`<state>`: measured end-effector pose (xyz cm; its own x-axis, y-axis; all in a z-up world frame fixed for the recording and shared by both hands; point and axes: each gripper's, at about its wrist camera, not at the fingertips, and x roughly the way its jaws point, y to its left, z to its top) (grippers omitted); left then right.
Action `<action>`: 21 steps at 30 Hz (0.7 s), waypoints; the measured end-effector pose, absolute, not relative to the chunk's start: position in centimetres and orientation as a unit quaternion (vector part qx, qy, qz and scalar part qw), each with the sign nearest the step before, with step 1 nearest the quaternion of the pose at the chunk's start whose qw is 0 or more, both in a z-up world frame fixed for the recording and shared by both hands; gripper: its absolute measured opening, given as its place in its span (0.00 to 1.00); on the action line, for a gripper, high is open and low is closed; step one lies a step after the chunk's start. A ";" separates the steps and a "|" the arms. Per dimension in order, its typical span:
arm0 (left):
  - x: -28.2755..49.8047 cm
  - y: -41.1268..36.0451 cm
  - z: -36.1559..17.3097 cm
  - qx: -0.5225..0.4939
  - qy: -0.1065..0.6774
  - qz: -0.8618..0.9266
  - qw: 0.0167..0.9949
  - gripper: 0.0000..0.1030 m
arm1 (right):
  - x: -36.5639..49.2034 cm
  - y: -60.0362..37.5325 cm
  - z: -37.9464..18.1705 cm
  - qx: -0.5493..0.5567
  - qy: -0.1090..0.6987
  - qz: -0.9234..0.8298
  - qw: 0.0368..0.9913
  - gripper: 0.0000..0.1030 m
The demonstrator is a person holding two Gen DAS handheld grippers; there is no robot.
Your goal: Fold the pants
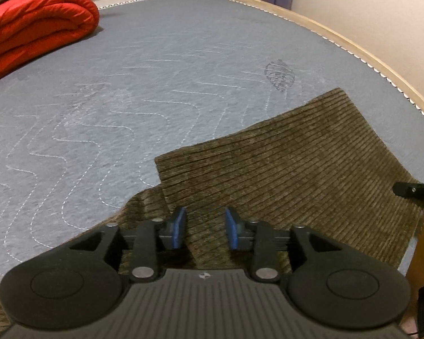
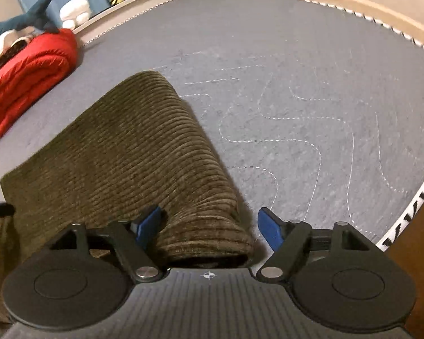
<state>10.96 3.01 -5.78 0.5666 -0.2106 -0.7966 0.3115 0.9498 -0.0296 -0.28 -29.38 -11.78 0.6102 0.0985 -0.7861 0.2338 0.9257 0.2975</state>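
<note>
Near the front edge of the grey mattress (image 1: 155, 70) lie the olive corduroy pants (image 1: 296, 169), folded over. Both grippers hover over them with jaws apart, pads pressing nothing: left gripper (image 1: 205, 227), right gripper (image 2: 209, 226) (a rolled fold sits between its 2 fingers). A red blanket (image 1: 34, 34) occupies the far left corner.
</note>
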 end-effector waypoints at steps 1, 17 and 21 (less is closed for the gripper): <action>10.9 2.9 -5.7 0.059 0.440 -0.150 0.883 0.46 | -0.3 -29.3 -11.7 0.194 0.441 -0.040 0.875 0.75; 10.7 3.5 -3.9 0.025 0.417 -0.152 0.896 0.54 | -1.6 -27.7 -9.6 0.173 0.416 -0.003 0.893 0.37; 10.2 3.7 -2.3 -0.041 0.400 -0.185 0.897 0.67 | -3.2 -24.8 -7.2 0.103 0.360 0.021 0.927 0.31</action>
